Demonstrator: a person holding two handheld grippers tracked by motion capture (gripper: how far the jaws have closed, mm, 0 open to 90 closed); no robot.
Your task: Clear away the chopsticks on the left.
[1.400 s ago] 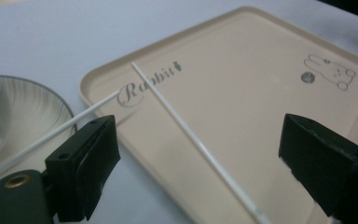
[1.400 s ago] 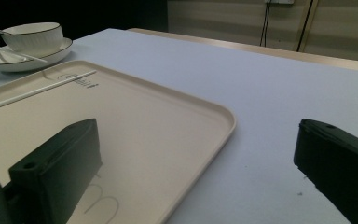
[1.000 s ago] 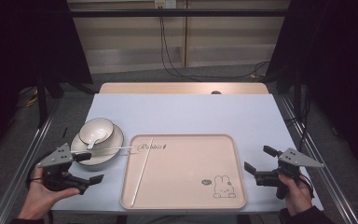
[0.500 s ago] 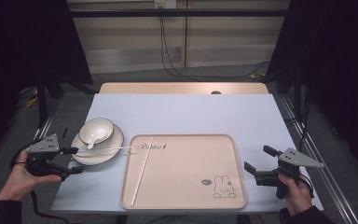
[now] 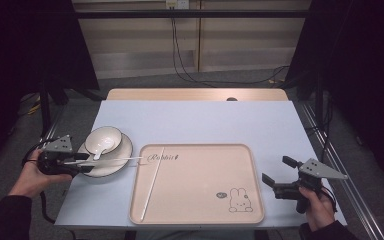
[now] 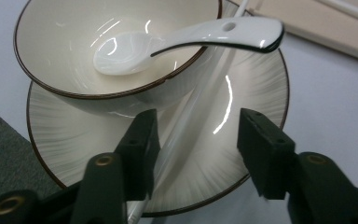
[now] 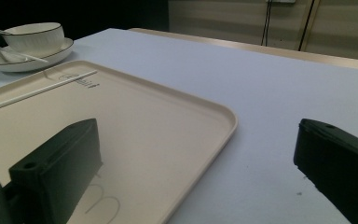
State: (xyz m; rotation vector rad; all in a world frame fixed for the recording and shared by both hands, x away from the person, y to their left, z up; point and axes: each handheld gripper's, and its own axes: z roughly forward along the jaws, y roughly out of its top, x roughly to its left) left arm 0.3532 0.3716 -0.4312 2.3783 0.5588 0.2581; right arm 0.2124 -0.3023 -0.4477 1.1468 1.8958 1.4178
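A cream bowl (image 5: 103, 139) with a white spoon (image 6: 177, 39) in it stands on a ribbed plate (image 5: 122, 152) at the table's left. One white chopstick (image 6: 193, 116) lies across the plate and out onto the beige tray (image 5: 200, 200). My left gripper (image 5: 82, 163) is open at the plate's left rim; in the left gripper view (image 6: 196, 137) its jaws straddle that chopstick without touching it. A second chopstick (image 5: 152, 184) lies on the tray's left part. My right gripper (image 5: 276, 176) stands open off the tray's right edge, empty (image 7: 200, 154).
The tray carries a rabbit print (image 5: 237, 201) near its front right corner. The light blue table (image 5: 195, 120) has bare surface behind the tray. Its wooden back edge (image 5: 195, 94) meets a dark floor with cables (image 5: 180, 55).
My left gripper has moved from the table's front left corner forward and right to the plate's rim, over the chopstick. The right gripper has stayed put.
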